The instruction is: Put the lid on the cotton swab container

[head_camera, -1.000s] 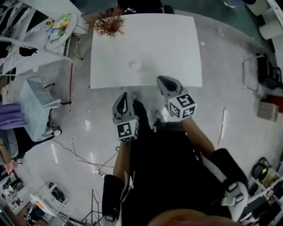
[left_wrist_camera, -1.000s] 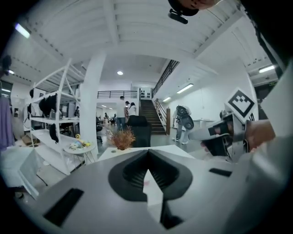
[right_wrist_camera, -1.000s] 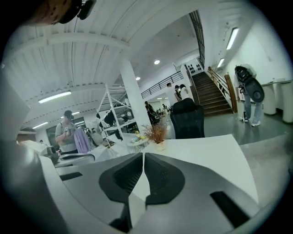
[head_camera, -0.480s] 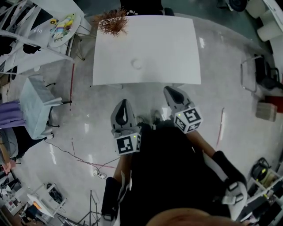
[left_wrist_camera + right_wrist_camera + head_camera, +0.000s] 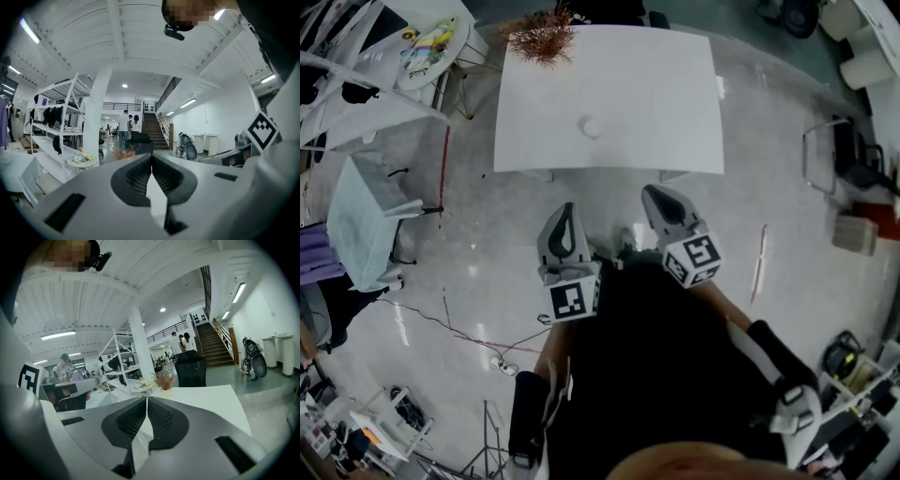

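A small round white object (image 5: 591, 127), which looks like the cotton swab container, sits near the middle of the white table (image 5: 675, 103). It is too small to tell a lid from the body. My left gripper (image 5: 567, 210) is shut and empty, held over the floor short of the table's front edge. My right gripper (image 5: 651, 193) is also shut and empty, just short of that edge and to the container's near right. The left gripper view shows its jaws (image 5: 151, 157) closed together with nothing between them. The right gripper view shows the same for its jaws (image 5: 146, 400), with the table (image 5: 211, 399) beyond them.
A dried reddish plant (image 5: 542, 37) stands at the table's far left corner and also shows as the plant (image 5: 164, 379) in the right gripper view. A round side table (image 5: 431, 47) and a grey box (image 5: 361, 220) stand to the left. Cables (image 5: 478, 337) lie on the glossy floor. People (image 5: 129, 127) stand far off near a staircase.
The right gripper has drawn back from the table's front edge toward me. The left gripper has shifted slightly. Both stay shut and empty.
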### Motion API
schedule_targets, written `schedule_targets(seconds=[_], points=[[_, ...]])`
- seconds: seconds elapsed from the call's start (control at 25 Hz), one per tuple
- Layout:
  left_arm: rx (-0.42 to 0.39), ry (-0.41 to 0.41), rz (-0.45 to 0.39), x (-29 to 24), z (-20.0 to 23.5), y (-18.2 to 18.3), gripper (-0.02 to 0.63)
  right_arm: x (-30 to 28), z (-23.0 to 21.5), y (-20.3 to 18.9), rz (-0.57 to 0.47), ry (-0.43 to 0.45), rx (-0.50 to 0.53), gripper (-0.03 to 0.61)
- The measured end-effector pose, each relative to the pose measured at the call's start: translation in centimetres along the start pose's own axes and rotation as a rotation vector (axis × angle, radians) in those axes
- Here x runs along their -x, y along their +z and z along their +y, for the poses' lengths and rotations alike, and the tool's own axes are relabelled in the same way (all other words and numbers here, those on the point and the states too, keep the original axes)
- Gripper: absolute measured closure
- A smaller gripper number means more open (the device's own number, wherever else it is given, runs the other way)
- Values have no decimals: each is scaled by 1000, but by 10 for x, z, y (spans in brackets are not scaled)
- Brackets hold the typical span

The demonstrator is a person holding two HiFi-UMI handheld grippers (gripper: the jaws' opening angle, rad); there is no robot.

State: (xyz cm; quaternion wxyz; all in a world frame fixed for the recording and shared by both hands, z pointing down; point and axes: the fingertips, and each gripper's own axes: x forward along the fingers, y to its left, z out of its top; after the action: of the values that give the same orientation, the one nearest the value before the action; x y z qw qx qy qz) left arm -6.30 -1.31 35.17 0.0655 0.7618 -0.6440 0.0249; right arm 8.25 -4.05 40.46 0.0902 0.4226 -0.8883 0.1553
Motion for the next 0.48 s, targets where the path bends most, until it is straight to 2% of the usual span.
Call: schedule_targets(seconds=[0.48], points=[[-1, 5, -4, 8, 14, -2, 607, -1, 12, 1, 1, -17, 22, 563]])
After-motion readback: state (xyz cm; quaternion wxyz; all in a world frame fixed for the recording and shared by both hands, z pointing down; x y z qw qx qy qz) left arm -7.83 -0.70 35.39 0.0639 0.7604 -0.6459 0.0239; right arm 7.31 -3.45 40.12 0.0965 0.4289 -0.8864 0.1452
